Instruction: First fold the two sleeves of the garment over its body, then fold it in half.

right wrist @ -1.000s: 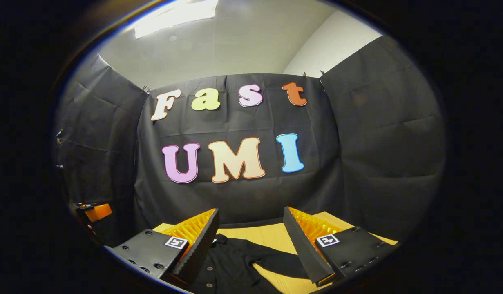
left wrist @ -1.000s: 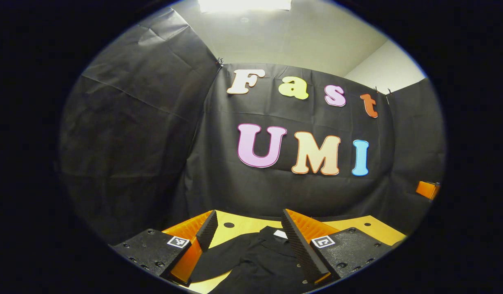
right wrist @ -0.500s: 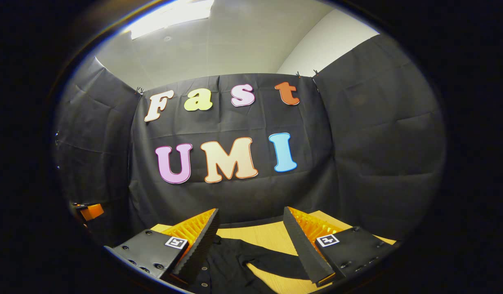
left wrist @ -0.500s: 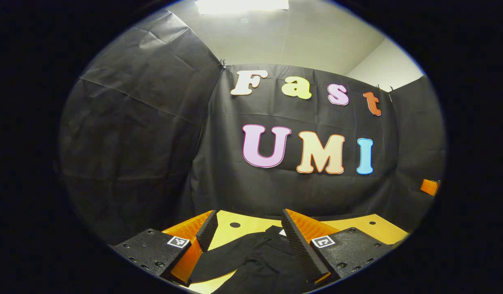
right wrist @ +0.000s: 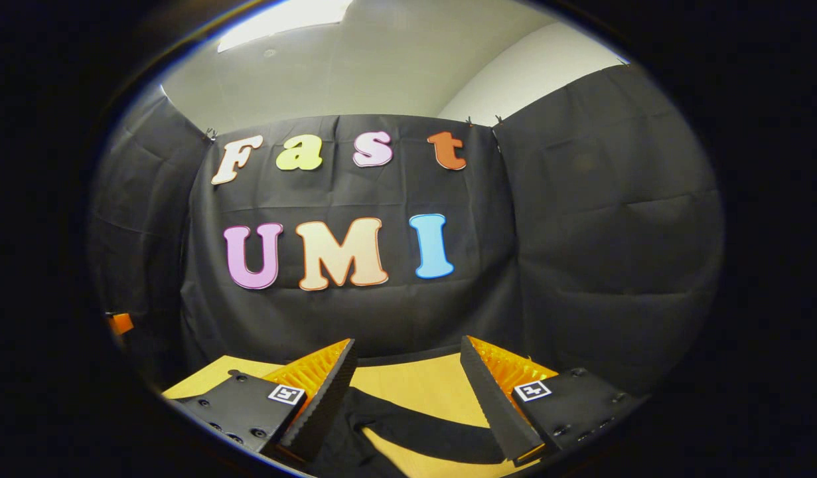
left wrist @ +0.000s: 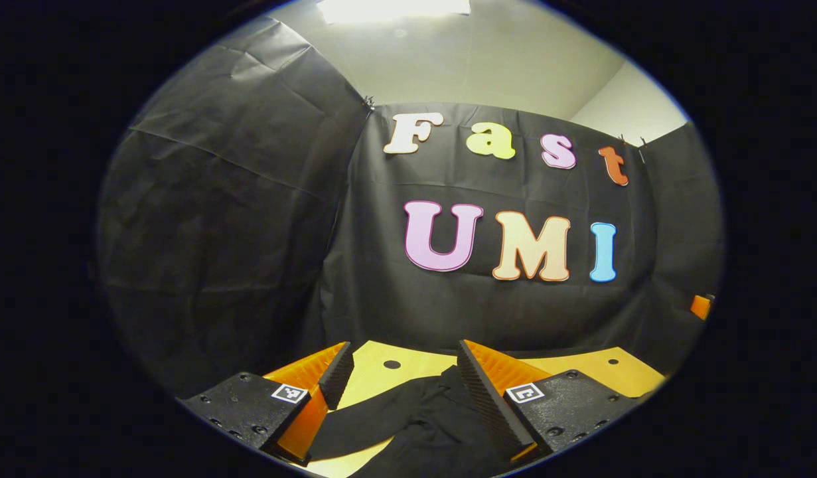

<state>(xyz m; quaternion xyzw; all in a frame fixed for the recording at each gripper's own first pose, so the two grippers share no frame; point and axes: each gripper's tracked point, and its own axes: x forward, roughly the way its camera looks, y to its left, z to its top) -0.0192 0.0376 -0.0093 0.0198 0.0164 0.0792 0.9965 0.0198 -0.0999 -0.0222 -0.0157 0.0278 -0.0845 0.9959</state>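
Note:
A black garment (left wrist: 415,425) lies spread on the wooden table (left wrist: 381,372). In the left gripper view one sleeve (left wrist: 365,421) stretches left between the fingers. My left gripper (left wrist: 401,392) hovers above it, open, with nothing between its fingers. In the right gripper view the garment (right wrist: 355,438) shows low down, and its other sleeve (right wrist: 435,431) runs right across the table (right wrist: 415,385). My right gripper (right wrist: 408,392) is open above that sleeve, holding nothing. Much of the garment's body is hidden below both views.
Black cloth walls close the booth at the back and on both sides. The table has small round holes (left wrist: 391,364) near its far edge. The other gripper's edge (left wrist: 700,307) shows far right in the left gripper view, and the other gripper's edge (right wrist: 121,323) far left in the right gripper view.
The left gripper view has swung left and the right gripper view right, so the wall slid across both. The garment's collar has slipped behind the left gripper's finger. Both grippers stay open.

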